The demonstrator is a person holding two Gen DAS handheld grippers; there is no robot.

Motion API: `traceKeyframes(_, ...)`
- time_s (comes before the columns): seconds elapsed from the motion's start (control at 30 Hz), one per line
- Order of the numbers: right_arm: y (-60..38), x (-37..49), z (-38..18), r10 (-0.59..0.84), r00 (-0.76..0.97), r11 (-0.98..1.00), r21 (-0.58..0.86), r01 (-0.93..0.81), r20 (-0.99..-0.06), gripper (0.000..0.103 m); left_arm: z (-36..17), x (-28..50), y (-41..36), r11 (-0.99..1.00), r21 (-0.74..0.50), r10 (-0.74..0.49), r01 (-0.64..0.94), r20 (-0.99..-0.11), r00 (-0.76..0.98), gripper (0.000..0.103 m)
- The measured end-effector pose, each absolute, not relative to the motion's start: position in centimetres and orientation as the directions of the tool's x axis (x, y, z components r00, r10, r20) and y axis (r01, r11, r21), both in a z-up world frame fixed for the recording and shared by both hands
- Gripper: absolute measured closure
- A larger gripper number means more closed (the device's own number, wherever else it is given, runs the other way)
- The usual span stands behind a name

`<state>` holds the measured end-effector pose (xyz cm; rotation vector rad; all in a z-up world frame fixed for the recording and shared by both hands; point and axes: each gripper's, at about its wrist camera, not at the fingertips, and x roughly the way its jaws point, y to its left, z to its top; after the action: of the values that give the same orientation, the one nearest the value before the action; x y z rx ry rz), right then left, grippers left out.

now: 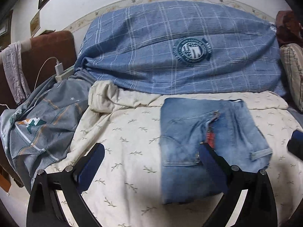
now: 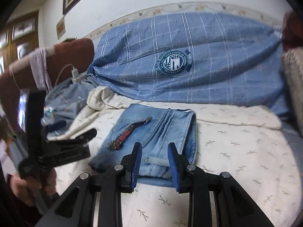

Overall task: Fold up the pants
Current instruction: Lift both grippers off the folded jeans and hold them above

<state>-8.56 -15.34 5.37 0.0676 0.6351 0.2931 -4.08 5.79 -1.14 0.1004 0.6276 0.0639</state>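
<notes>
I judge folding complete: the folded jeans (image 1: 208,141) lie on the bed (image 1: 123,132) at 12 o'clock; both grippers, left (image 1: 151,160) and right (image 2: 155,162), hold nothing, jaws apart. Next: withdraw.

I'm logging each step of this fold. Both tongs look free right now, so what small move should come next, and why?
Probably back both off. The jeans already lie as a compact folded bundle on the cream sheet; the left tongs are open wide, the right tongs part-open, neither gripping denim. At most, smooth the near edge.
</notes>
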Motion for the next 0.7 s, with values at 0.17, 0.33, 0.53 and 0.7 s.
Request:
traceKeyframes(0.17,-14.9,-10.5,4.8,0.234,0.791,0.972,0.121,-0.201,-0.565,0.071,-0.7,-4.6,5.2,0.996,0.086,0.061,-0.013,-0.578,0.814,0.003)
traceKeyframes(0.33,-15.4,-10.0,3.4,0.211,0.787,0.977,0.115,-0.178,-0.580,0.045,-0.8,-4.7,5.0,0.998,0.062,0.026,0.014,-0.589,0.808,0.003)
traceKeyframes(0.53,-15.8,-8.6,2.5,0.225,0.772,0.973,0.176,-0.148,-0.595,0.045,-1.2,-4.5,4.7,0.996,0.077,0.009,0.047,-0.604,0.797,0.003)
traceKeyframes(0.7,-15.5,-7.6,2.3,0.233,0.770,0.969,0.211,-0.131,-0.594,0.045,-1.3,-4.5,4.5,0.992,0.102,0.007,0.069,-0.604,0.797,0.003)
